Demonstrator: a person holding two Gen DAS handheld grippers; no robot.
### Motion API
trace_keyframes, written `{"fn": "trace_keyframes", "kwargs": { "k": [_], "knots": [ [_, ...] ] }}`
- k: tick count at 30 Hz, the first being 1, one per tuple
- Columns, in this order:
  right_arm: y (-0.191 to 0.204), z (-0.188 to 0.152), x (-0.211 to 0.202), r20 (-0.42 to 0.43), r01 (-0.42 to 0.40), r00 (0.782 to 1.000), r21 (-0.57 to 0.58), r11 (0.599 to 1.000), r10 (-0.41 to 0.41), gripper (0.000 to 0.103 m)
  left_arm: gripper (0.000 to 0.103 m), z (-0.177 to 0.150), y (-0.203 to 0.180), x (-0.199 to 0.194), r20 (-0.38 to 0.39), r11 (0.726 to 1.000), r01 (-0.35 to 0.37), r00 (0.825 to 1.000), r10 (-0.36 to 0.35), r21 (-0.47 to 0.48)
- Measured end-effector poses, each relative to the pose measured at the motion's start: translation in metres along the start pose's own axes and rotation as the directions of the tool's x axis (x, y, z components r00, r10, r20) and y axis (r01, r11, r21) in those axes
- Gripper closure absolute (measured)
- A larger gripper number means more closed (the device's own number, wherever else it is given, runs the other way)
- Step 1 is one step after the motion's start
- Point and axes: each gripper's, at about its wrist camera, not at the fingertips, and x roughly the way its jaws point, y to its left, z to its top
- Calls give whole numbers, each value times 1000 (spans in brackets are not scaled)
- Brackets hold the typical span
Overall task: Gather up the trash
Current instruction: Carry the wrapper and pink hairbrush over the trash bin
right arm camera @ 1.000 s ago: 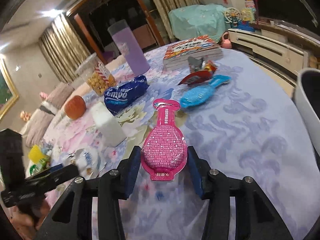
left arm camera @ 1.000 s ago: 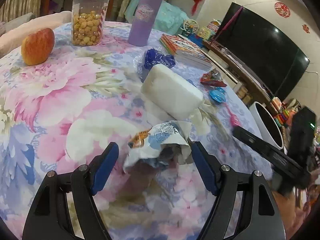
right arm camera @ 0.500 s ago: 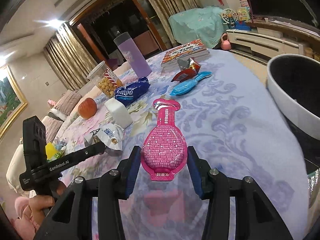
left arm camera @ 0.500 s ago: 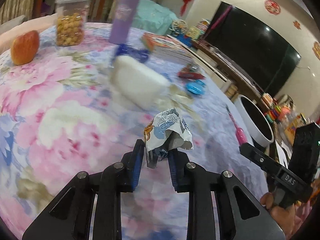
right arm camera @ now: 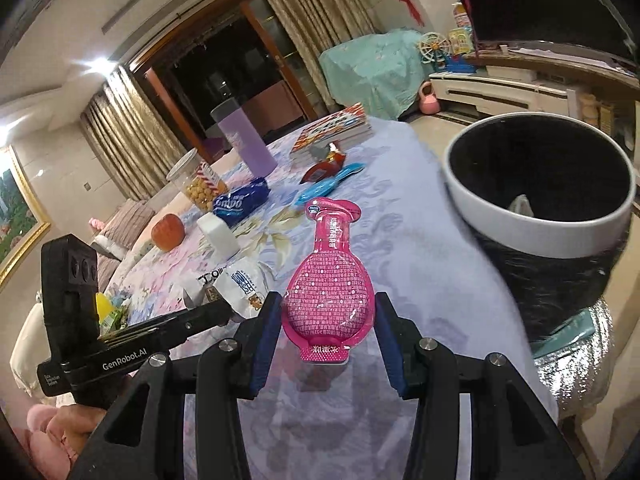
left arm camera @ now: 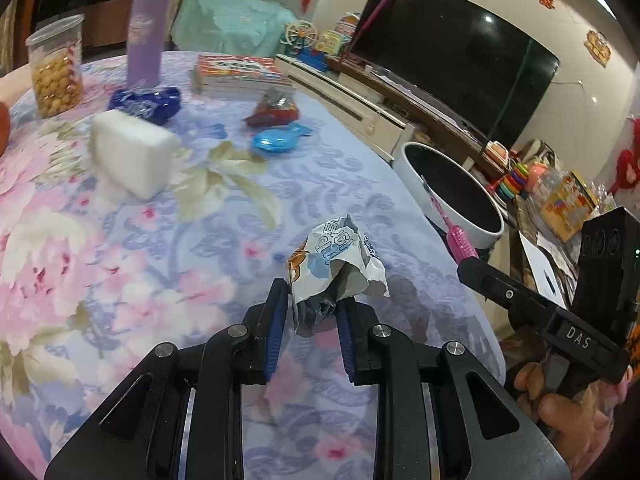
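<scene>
Both tongs [left arm camera: 310, 312] [right arm camera: 328, 328] clamped (blue pads inward).

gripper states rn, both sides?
Left gripper: shut on the crumpled wrapper.
Right gripper: shut on the pink packet.

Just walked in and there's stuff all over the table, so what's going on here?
A person is clearing trash off the floral table with handheld tongs in each hand. The left tongs are shut on a crumpled wrapper, held above the tablecloth. The right tongs are shut on a pink pouch, near the white bin beside the table edge. A blue wrapper and a red wrapper lie on the table.
</scene>
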Motion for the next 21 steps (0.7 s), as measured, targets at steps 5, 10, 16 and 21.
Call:
{"fn": "trace_keyframes", "kwargs": {
  "k": [5, 10, 16, 21],
  "knots": [
    [-12, 3, -13, 22, 18, 1000, 7, 1000, -18, 56, 80, 5, -18, 5, -6, 1000, 10, 1000, -10, 30],
    [-24, 9, -25, 46, 43, 998, 15, 999, -44, 56, 80, 12, -33, 10, -11, 998, 28, 1000, -28, 57],
    [-42, 19, -38, 67, 72, 995, 35, 997, -74, 56, 80, 21, -53, 18, -15, 994, 51, 999, -50, 93],
    [-56, 26, -48, 83, 101, 991, 48, 994, -105, 56, 80, 32, -70, 25, -18, 990, 73, 997, -71, 120]
  ]
}}
